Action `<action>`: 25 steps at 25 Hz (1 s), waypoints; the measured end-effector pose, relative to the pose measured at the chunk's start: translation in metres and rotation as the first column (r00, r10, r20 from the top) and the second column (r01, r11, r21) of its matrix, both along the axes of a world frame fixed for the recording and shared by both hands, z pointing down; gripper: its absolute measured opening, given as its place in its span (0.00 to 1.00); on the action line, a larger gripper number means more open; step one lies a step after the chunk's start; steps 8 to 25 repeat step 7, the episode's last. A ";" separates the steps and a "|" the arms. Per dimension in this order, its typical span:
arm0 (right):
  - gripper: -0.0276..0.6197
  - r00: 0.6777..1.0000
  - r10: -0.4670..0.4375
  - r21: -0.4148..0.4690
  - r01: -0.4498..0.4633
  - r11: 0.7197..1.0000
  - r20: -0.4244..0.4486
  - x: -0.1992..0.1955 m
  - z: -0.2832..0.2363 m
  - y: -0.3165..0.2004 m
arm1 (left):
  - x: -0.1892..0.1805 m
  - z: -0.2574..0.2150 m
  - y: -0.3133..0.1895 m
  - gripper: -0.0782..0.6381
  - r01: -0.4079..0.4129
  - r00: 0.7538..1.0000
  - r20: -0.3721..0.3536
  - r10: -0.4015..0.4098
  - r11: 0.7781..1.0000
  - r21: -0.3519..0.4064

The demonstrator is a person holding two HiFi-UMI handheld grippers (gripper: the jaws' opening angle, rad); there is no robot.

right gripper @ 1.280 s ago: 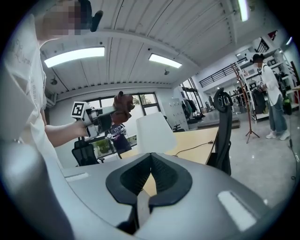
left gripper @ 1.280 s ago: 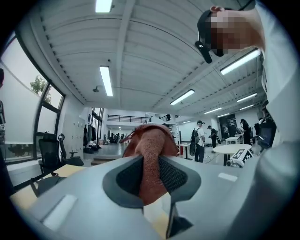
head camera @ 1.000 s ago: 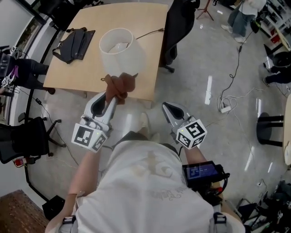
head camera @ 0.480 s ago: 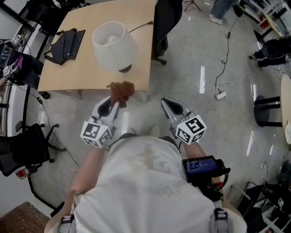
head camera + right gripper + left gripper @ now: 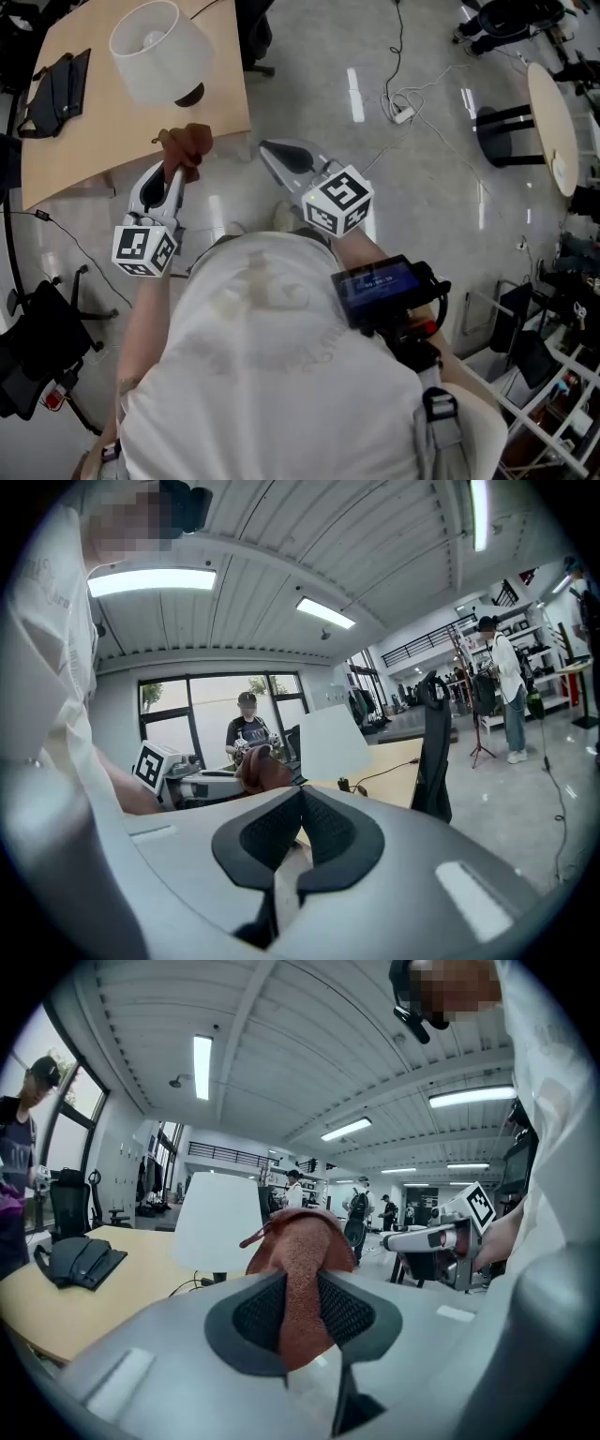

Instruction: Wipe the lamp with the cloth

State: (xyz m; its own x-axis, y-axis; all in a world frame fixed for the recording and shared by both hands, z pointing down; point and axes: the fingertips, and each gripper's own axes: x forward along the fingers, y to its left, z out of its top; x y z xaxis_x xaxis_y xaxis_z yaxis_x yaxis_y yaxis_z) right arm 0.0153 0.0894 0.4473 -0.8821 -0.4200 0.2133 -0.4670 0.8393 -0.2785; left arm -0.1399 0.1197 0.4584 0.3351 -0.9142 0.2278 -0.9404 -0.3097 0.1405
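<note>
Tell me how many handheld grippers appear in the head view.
2. The left gripper, near the wooden table, is shut on the brown cloth; the right gripper, shut and empty, is over the floor.

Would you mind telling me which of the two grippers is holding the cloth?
The left gripper: its jaws clamp the brown cloth, whereas the right gripper is shut on nothing.
</note>
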 end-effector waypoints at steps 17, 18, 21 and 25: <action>0.06 0.999 0.032 0.024 -0.032 0.999 0.014 -0.024 -0.010 0.008 | -0.015 -0.005 0.002 0.24 -0.040 0.999 0.001 0.040 0.999 0.016; 0.06 0.999 0.032 0.024 -0.032 0.999 0.014 -0.024 -0.010 0.008 | -0.015 -0.005 0.002 0.24 -0.040 0.999 0.001 0.040 0.999 0.016; 0.06 0.999 0.032 0.024 -0.032 0.999 0.014 -0.024 -0.010 0.008 | -0.015 -0.005 0.002 0.24 -0.040 0.999 0.001 0.040 0.999 0.016; 0.06 0.999 0.032 0.024 -0.032 0.999 0.014 -0.024 -0.010 0.008 | -0.015 -0.005 0.002 0.24 -0.040 0.999 0.001 0.040 0.999 0.016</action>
